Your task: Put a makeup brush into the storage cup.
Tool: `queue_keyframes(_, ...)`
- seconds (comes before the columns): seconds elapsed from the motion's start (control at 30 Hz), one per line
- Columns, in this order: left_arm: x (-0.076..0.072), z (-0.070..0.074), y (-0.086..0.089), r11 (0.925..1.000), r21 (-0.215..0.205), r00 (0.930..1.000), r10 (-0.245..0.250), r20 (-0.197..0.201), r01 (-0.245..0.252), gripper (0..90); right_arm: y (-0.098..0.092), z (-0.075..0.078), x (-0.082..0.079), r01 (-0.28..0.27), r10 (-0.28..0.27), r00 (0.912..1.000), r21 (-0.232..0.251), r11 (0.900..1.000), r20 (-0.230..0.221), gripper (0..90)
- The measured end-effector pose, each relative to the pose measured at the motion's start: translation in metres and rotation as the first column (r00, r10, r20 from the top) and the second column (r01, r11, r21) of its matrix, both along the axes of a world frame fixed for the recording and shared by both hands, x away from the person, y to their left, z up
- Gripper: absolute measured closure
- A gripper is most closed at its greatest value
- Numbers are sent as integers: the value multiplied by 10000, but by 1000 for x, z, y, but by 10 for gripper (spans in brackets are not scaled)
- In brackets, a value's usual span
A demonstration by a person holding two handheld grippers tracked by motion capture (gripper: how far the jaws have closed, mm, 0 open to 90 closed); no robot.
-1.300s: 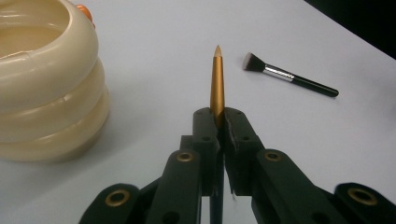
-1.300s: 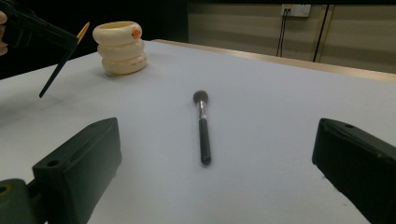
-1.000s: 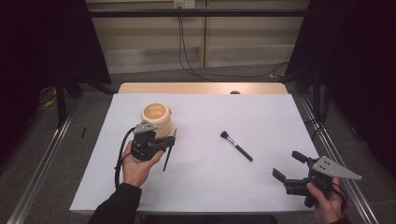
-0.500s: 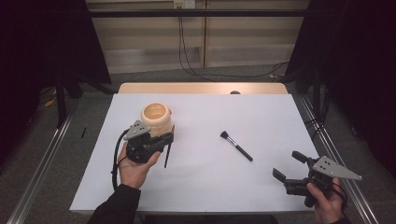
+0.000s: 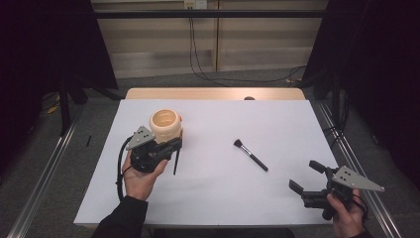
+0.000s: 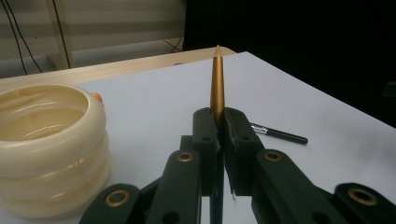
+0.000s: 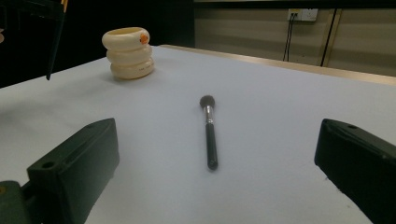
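While the left gripper [image 5: 171,145] clamps a gold-tipped brush [image 6: 217,84] beside the holder [image 5: 166,125], right gripper [image 5: 309,177] wide apart near the table's [image 5: 277,124] right front corner, next likely dropping it in.

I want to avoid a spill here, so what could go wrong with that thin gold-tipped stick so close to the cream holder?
The left gripper pinches the thin stick at one narrow spot, so it might pivot or slip between the jaws. The ribbed cream holder stands right beside that hand; a sideways nudge could tip or shove it. The makeup brush lies loose on the table ahead of the open right gripper, and could roll if bumped.
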State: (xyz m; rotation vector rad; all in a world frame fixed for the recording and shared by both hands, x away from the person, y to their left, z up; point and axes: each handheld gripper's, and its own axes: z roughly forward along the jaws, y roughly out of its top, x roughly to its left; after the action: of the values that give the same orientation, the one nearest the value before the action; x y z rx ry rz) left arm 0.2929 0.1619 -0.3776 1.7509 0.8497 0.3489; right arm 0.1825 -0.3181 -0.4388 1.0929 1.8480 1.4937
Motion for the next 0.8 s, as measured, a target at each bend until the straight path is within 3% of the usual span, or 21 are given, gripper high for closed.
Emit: queue_keyframes(0.8, 13, 23, 9, 9990, -360, 9983, 275, 504, -257, 841, 0, -1, 1, 24, -25, 10000, -114, 9999, -96, 0)
